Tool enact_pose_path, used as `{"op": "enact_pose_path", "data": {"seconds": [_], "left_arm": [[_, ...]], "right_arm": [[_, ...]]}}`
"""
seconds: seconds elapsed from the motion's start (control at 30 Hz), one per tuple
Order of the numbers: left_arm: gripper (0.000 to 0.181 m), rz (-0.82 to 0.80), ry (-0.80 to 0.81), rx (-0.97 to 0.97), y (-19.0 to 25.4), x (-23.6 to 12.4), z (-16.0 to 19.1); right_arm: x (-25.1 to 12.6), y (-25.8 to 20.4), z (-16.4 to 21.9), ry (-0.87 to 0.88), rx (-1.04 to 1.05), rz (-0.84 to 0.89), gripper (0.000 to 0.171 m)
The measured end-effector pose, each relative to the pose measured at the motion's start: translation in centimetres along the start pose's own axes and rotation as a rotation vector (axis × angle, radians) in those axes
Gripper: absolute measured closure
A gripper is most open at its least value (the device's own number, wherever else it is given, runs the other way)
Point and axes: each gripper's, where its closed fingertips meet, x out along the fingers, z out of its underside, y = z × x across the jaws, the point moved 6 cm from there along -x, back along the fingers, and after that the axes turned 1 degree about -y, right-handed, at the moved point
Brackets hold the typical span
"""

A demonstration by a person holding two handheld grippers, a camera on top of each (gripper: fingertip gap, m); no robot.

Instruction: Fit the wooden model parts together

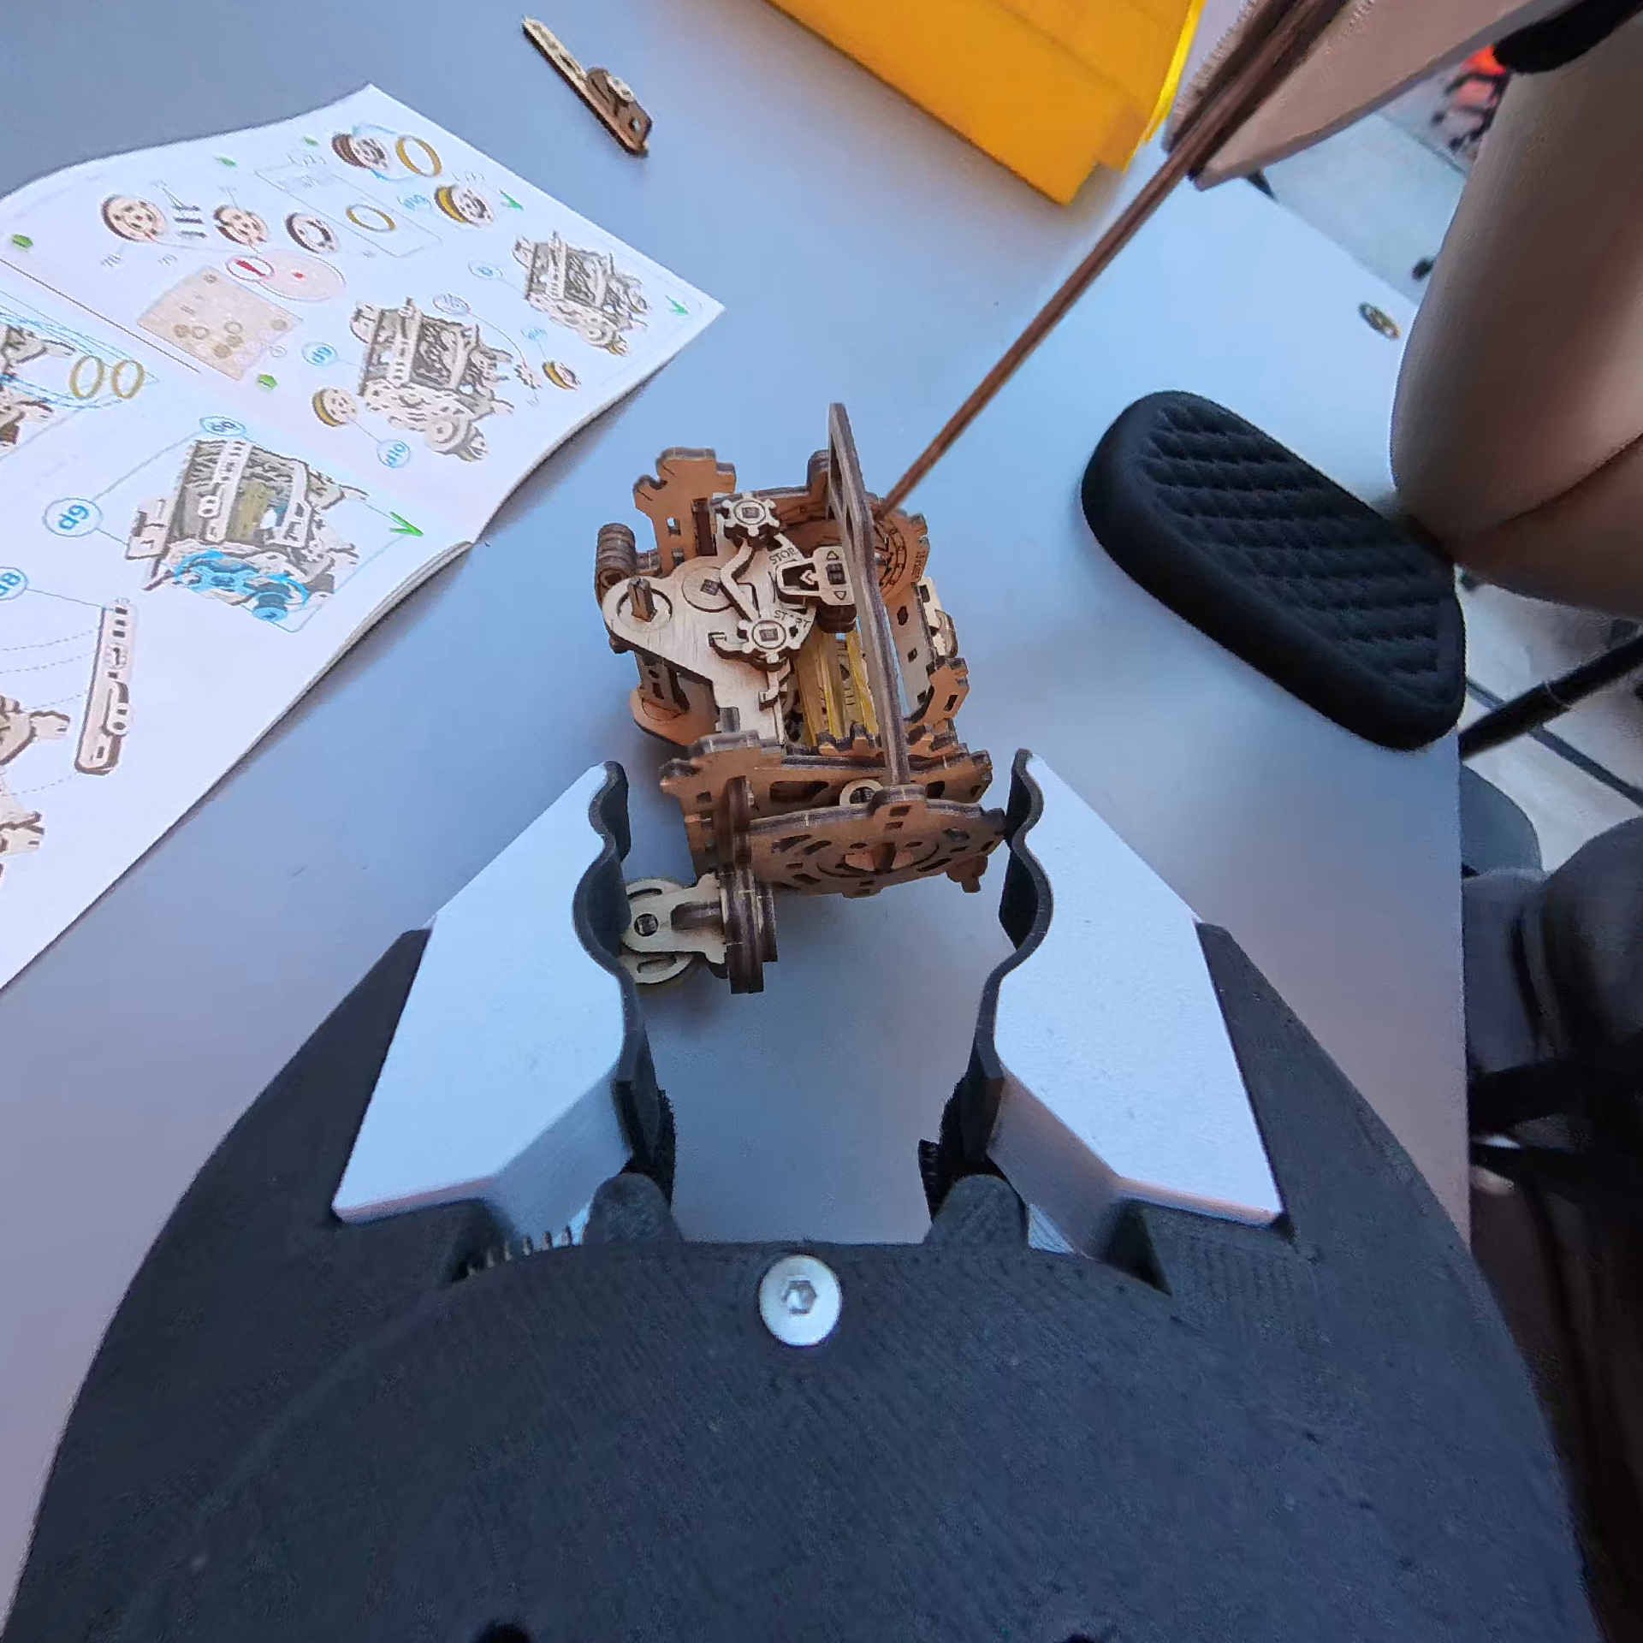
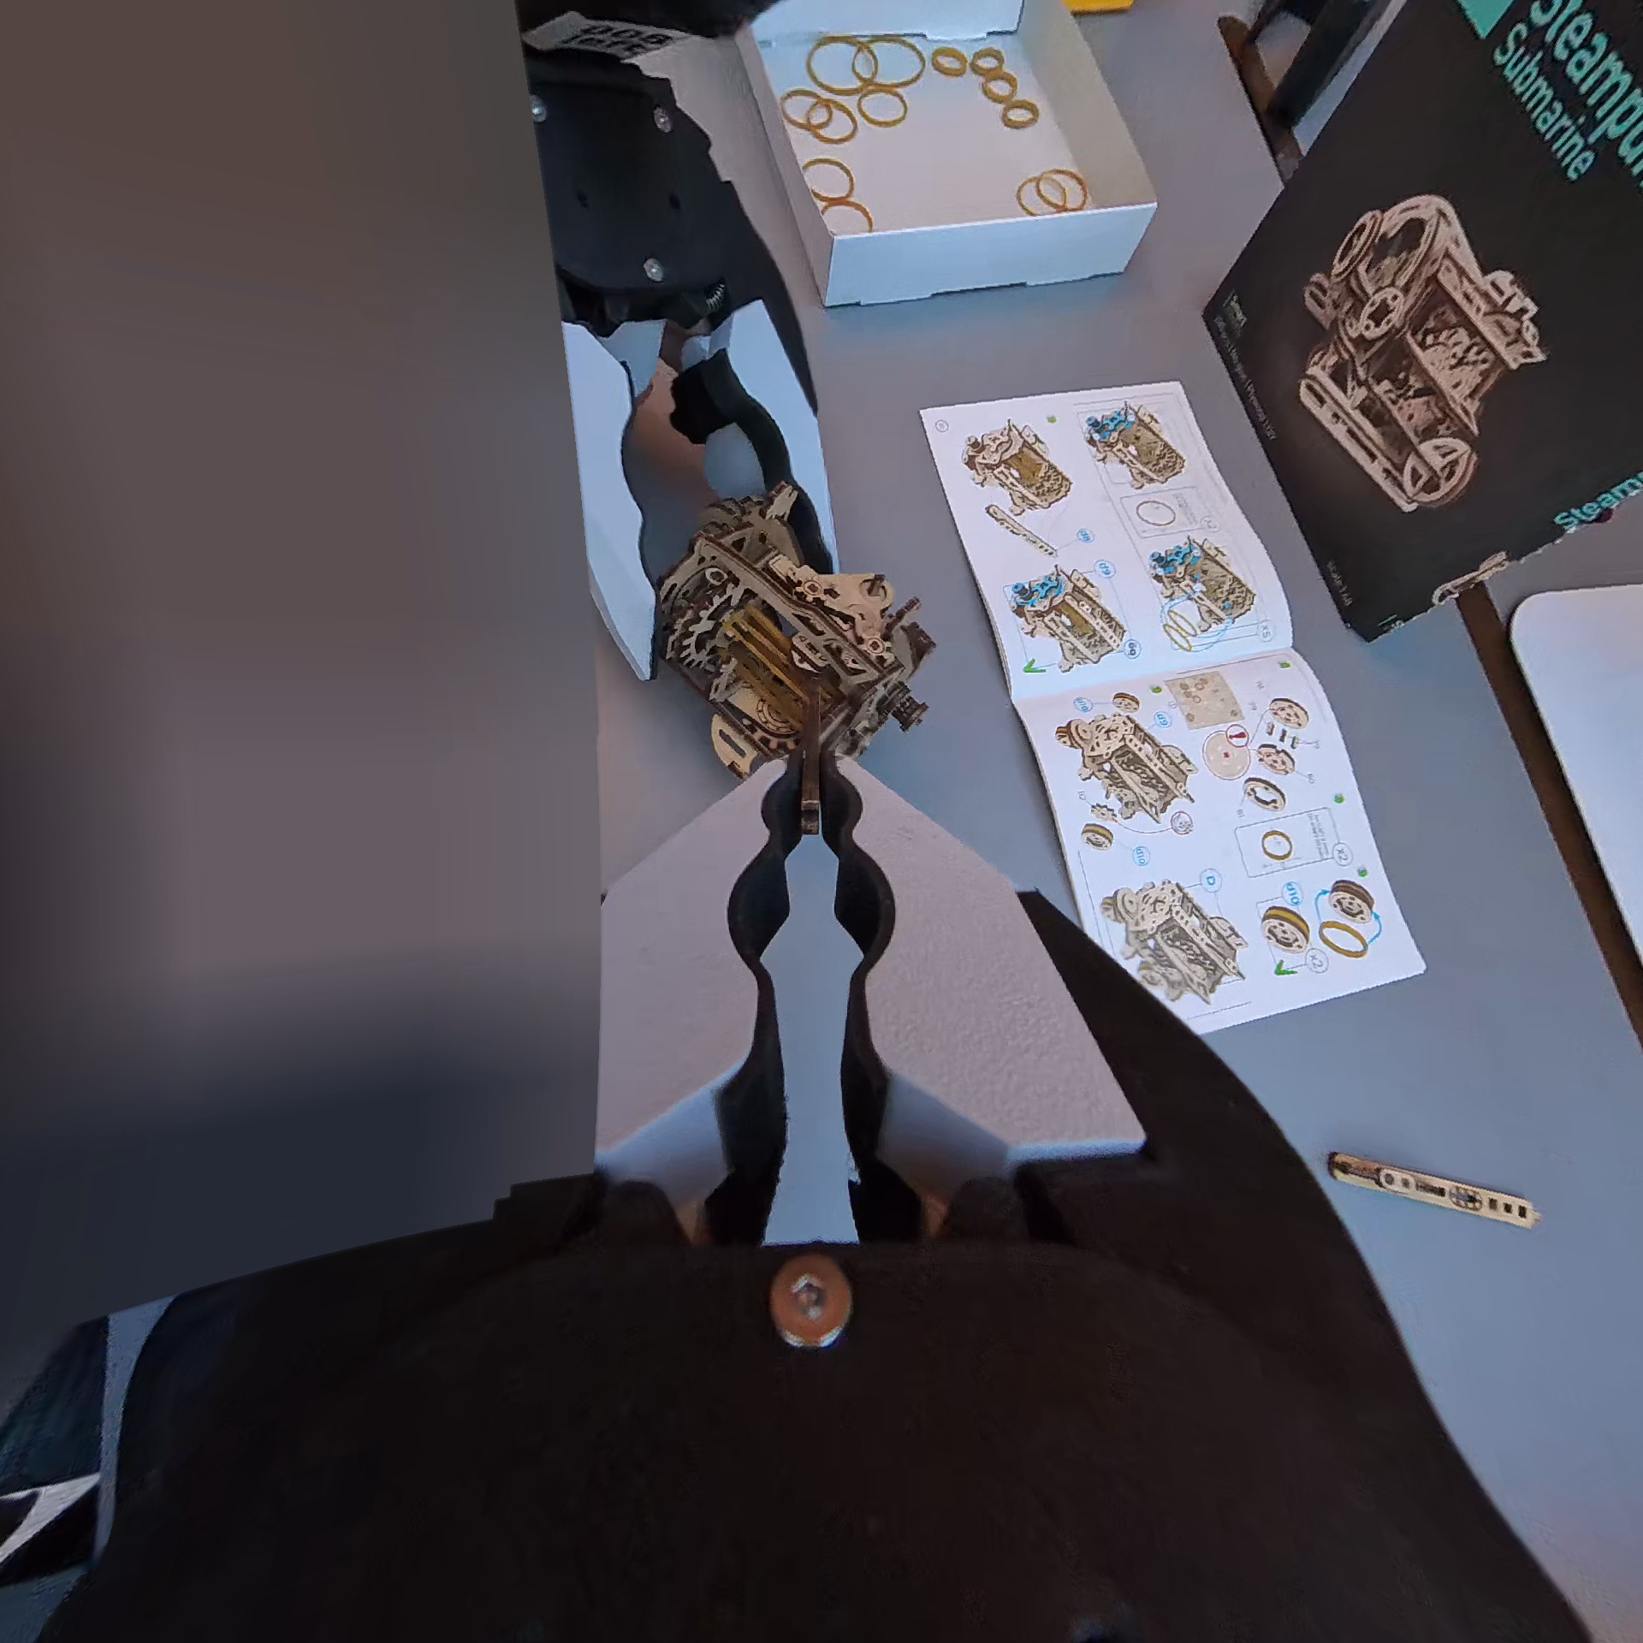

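Observation:
The wooden model (image 1: 782, 676) stands on the grey table (image 1: 400, 889), a boxy frame with gears, yellow bands inside and a small wheel at its near end. My left gripper (image 1: 818, 791) is open, and its fingers flank the model's near end. It also shows in the right wrist view (image 2: 702, 498) behind the model (image 2: 782, 640). My right gripper (image 2: 811, 787) is shut on a thin wooden strip (image 2: 813, 747). In the left wrist view the strip (image 1: 1040, 329) slants down from the upper right, and its far end touches the model's top.
An open instruction booklet (image 1: 311, 400) lies left of the model. A loose wooden strip (image 2: 1431, 1191) lies apart on the table. A white box of rubber bands (image 2: 942, 249) and the black kit box (image 2: 1440, 311) stand farther off. A black mesh armrest (image 1: 1271, 569) and a person's arm (image 1: 1529, 311) are at the table edge.

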Motion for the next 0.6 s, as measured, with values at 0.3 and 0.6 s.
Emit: {"op": "enact_pose_path", "data": {"seconds": [0.3,0.6], "left_arm": [[0.097,-0.143,0.023,0.142,0.0,-0.5,0.0],[0.097,-0.204,0.007,0.218,0.2,-0.2,0.3]], "right_arm": [[0.9,0.1,-0.7,-0.075,0.008,0.017,0.169],[1.9,0.1,-0.5,-0.092,0.040,0.038,0.169]]}}
